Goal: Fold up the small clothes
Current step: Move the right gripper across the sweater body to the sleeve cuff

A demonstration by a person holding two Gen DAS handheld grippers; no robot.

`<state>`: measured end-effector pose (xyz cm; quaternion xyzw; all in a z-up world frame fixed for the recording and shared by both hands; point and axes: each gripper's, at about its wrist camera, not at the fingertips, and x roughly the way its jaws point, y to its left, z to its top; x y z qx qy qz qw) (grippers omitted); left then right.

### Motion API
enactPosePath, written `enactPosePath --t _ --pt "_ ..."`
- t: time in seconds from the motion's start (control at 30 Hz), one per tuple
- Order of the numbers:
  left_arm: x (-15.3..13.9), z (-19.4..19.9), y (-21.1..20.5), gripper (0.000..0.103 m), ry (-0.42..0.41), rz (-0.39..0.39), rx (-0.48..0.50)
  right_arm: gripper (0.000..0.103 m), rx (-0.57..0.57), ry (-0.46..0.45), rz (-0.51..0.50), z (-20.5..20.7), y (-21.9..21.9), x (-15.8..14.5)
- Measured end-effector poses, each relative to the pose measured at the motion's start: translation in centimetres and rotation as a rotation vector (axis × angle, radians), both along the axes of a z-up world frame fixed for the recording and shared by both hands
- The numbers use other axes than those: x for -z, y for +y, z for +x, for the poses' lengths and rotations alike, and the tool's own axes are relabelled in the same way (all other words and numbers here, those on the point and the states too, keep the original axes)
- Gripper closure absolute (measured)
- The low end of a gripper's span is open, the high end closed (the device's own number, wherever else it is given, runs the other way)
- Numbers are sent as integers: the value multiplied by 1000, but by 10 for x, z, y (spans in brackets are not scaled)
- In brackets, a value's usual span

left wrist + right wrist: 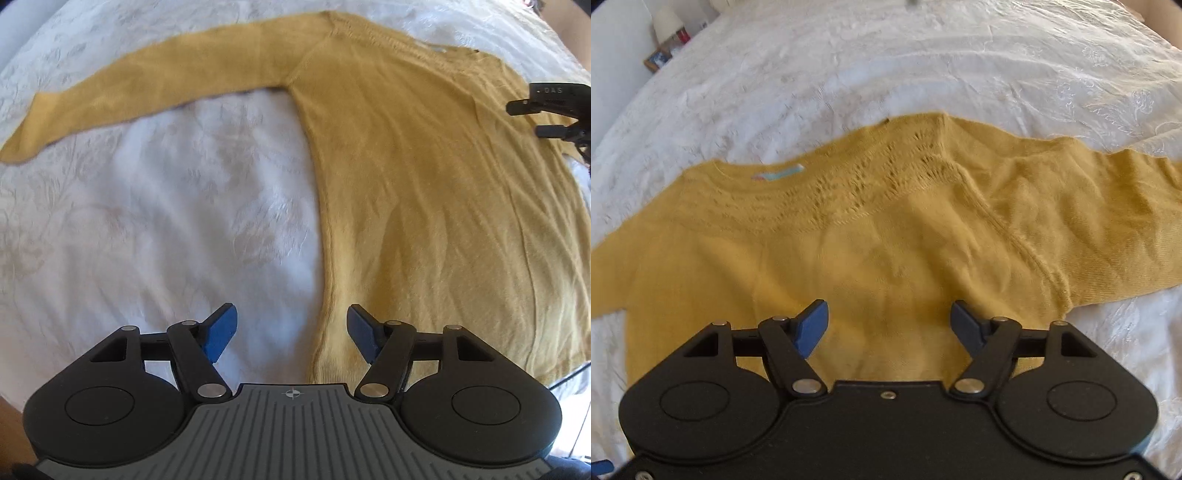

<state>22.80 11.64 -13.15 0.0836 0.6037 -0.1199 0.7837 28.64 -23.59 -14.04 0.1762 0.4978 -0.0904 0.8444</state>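
Left wrist view first: left gripper (pixel 291 328) pointing steeply down, jaws wide apart, nothing between the blue pads (pixel 221 330). Directly under the gap, the side edge of a mustard-yellow sweater (pixel 424 206), spread flat on a white patterned bedspread (pixel 147 229). Body of the garment running from beside the right-hand jaw straight ahead and up toward the neckline, long axis roughly in line with the jaws' pointing direction. Left sleeve (pixel 147 92) stretched out well ahead of the jaws, sweeping sideways to the left, cuff at the far left and drooping slightly toward the camera. Bare bedspread beneath the left-hand jaw and between jaws and sleeve. Far off to the right, black parts of the right gripper (pixel 550 107) over the sweater's other side.

Over to the right wrist view: right gripper (pixel 889 328) also tilted down, jaws spread wide, empty, hovering above the knit without pinching it. Sweater (pixel 849 258) filling the space under and ahead of both jaws, neckline (pixel 783 173) ahead and slightly left, with a pale label showing inside. Openwork yoke pattern just beyond the jaws. Right sleeve (pixel 1108 221) leading away to the right of the right-hand jaw, a little rumpled at the shoulder. White bedspread (pixel 923 66) beyond, small items (pixel 668 37) at the far upper left, too blurred to identify.
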Motion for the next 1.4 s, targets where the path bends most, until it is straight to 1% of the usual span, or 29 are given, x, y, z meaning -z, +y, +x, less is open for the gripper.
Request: enactPosePath --t 0.07,0.13,0.23,0.27,0.3,0.37,0.4,0.43,0.5,0.6,0.7,0.83,0.87,0.9,0.93,0.97,1.0,1.07,1.17,1.27,1.4 --pt "-7 13 -2 38 -29 -11 29 27 -17 10 -35 6 7 -2" --pt "-8 30 -8 38 -50 -24 48 27 -40 58 -84 17 12 8" --pt "-4 49 -18 38 -56 -36 48 27 -56 160 -172 35 13 29" --pt "-4 47 -24 38 -59 -47 41 26 -57 171 -197 38 11 33" --pt "-4 50 -26 38 -65 -56 34 24 -58 176 -221 41 7 35" --pt "0 48 -36 38 -79 -54 26 15 -59 189 -268 49 -1 39" --pt "0 51 -37 38 -81 -52 20 13 -56 197 -284 52 -7 41" --pt "1 54 -37 38 -81 -53 12 9 -49 202 -289 55 -13 42" --pt "3 39 -41 38 -72 -54 -12 6 -26 211 -284 57 -27 43" --pt "4 36 -44 38 -61 -37 -40 6 0 199 -324 56 -41 41" --pt "1 32 -51 38 -69 -12 -74 6 10 179 -303 50 -62 41" --pt "-7 21 -70 38 -71 -1 -129 6 6 150 -320 42 -88 34" --pt "-9 18 -76 38 -72 0 -136 8 13 140 -303 41 -97 30" --pt "-11 16 -83 38 -73 2 -142 12 6 101 -256 36 -107 23" --pt "-12 14 -90 38 -75 4 -150 12 -9 46 -207 29 -116 15" --pt "-14 12 -98 38 -78 3 -158 12 -22 6 -195 21 -122 6" --pt "-15 10 -105 38 -79 1 -164 12 -31 -17 -206 14 -128 -2" --pt "-18 7 -121 38 -81 -3 -169 12 -30 -37 -199 -1 -144 -13" --pt "-20 3 -145 38 -84 -11 -159 12 16 -38 -192 -27 -175 -27" --pt "-22 0 -167 38 -90 -18 -146 12 64 -37 -217 -52 -211 -41" --pt "-24 -5 -189 38 -96 -26 -141 12 95 -47 -286 -71 -264 -64"
